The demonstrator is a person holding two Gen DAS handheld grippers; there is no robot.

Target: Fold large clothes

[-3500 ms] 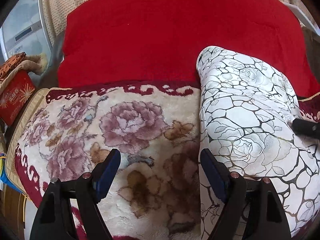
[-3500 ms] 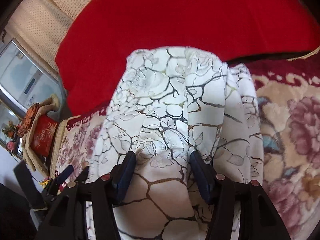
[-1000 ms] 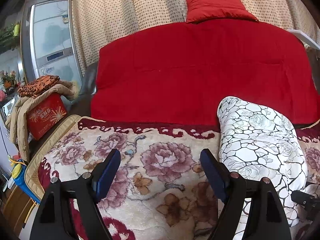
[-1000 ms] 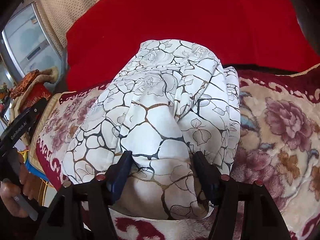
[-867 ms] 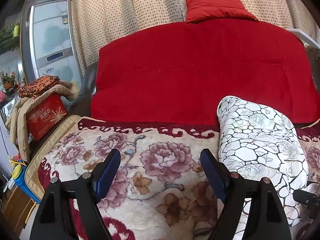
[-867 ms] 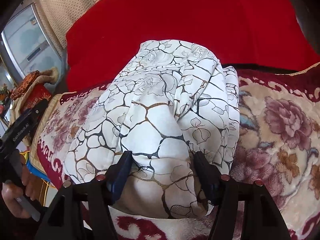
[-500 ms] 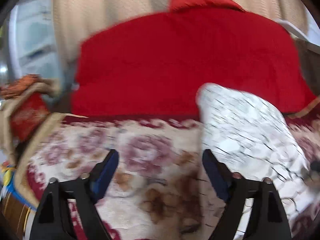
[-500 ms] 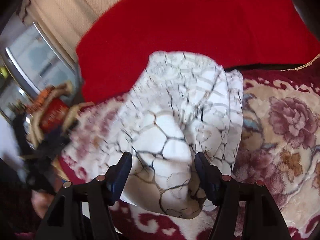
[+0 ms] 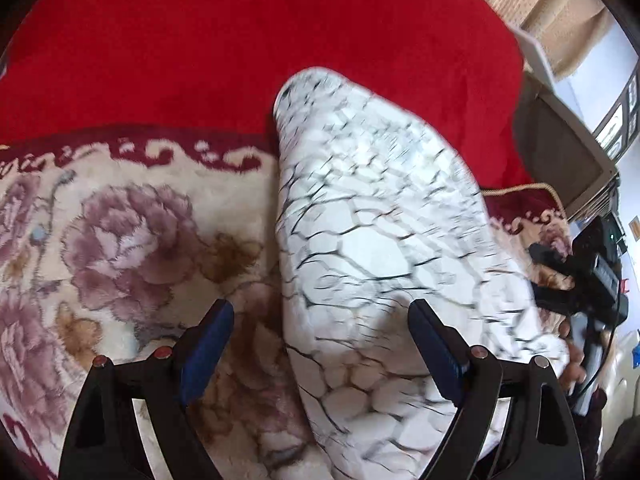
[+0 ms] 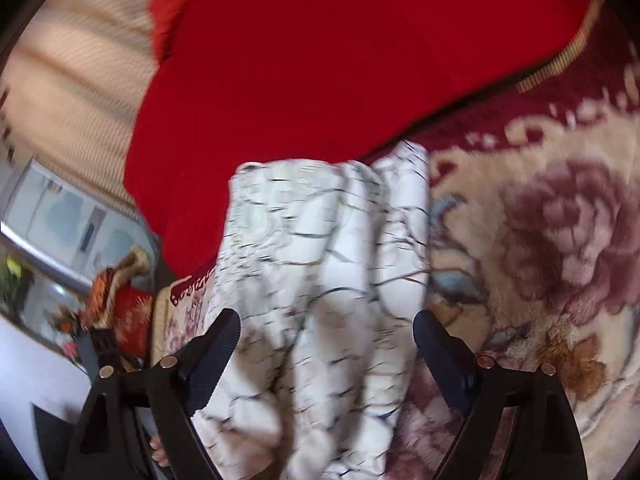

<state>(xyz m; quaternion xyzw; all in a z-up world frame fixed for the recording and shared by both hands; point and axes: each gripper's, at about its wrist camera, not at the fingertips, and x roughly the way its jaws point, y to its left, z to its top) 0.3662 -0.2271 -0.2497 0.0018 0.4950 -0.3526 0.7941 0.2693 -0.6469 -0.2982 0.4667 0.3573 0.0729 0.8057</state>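
Note:
A white garment with a dark crackle and rose print lies folded in a long bundle on the floral blanket. My left gripper is open, its jaws spread across the bundle's left edge near its front end, above it. In the right wrist view the same garment lies between the spread jaws of my right gripper, which is open and holds nothing. The right gripper's body shows at the right edge of the left wrist view.
A red cover drapes the sofa back behind the blanket. A red box with draped cloths and a grey cabinet stand off the sofa's left end. Dotted curtains hang behind.
Both grippers have swung in and down toward the garment; both views are motion-blurred. The left gripper moved right over the bundle's edge. The garment itself lies where it did.

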